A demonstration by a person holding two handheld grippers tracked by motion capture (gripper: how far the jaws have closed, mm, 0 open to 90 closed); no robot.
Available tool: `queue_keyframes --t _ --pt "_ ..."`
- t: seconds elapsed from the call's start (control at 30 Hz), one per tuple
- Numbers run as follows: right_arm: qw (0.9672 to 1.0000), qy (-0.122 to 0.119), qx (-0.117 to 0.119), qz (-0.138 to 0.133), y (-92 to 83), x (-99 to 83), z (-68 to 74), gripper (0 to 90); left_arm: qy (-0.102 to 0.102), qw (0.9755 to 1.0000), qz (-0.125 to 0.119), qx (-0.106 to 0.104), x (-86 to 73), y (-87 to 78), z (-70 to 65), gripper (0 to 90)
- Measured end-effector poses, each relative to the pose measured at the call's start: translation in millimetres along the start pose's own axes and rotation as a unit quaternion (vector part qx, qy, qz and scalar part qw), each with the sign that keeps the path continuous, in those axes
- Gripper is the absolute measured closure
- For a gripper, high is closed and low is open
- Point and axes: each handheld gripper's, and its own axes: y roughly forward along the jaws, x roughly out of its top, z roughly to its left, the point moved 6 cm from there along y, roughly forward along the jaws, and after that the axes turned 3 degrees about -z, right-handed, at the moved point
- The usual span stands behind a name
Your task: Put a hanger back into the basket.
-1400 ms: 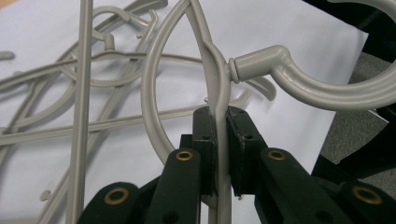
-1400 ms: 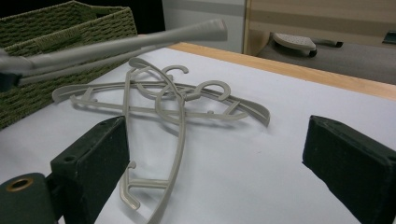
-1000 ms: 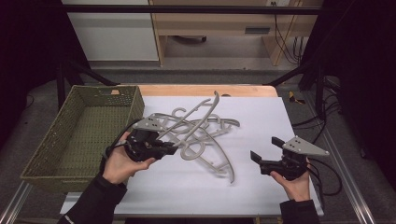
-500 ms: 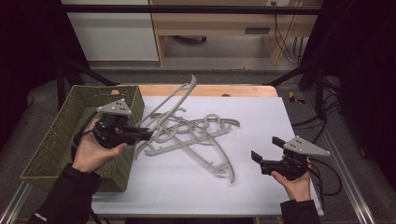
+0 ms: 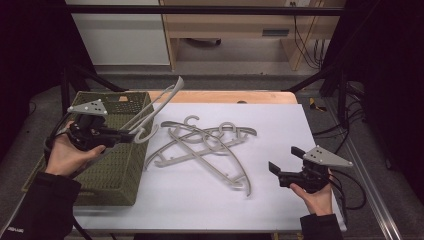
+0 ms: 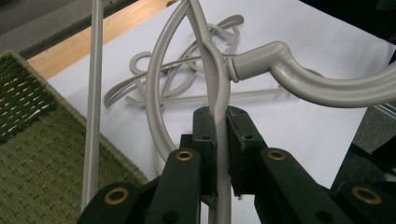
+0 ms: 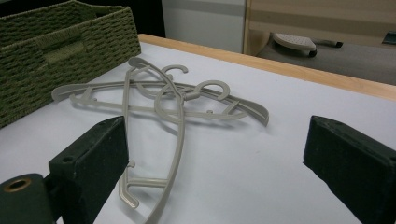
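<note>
Woven green basket [image 5: 107, 165] at the table's left edge. Left gripper [image 5: 131, 136] over the basket's right rim, jaws pinching the shoulder bar of a grey plastic hanger [image 5: 156, 109], held lifted, tilting toward the far edge. Two more hangers [image 5: 210, 150] crossed at mid-table [image 5: 280, 125] on white sheet. Right gripper [image 5: 284, 165] near the right front corner, jaws spread, nothing between.

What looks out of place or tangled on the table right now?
The grey hangers left on the white sheet lie crossed over one another in a loose heap, hooks overlapping. The left hand-held gripper holds one hanger tilted above the green basket. Nothing looks damaged.
</note>
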Motion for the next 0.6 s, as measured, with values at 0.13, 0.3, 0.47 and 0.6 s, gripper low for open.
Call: queue_keyframes --t 0.13,0.3,0.47,0.6 --pt "1.0 0.0 0.001 -0.001 0.0 0.1 0.3 6.5 -0.006 0.9999 0.003 0.008 -6.5 -6.0 11.8 82.3" --pt "1.0 0.0 0.002 0.0 0.1 0.0 0.5 6.3 -0.011 0.9997 0.011 0.019 -15.0 -13.7 27.0 82.3" --pt "1.0 0.001 0.003 0.0 0.3 -0.1 1.0 6.2 -0.024 0.9989 0.014 0.038 -26.0 -20.7 45.2 82.3" --pt "1.0 -0.001 0.003 0.002 1.2 -0.7 1.0 6.2 -0.036 0.9985 0.014 0.039 -35.7 -24.5 57.3 82.4"
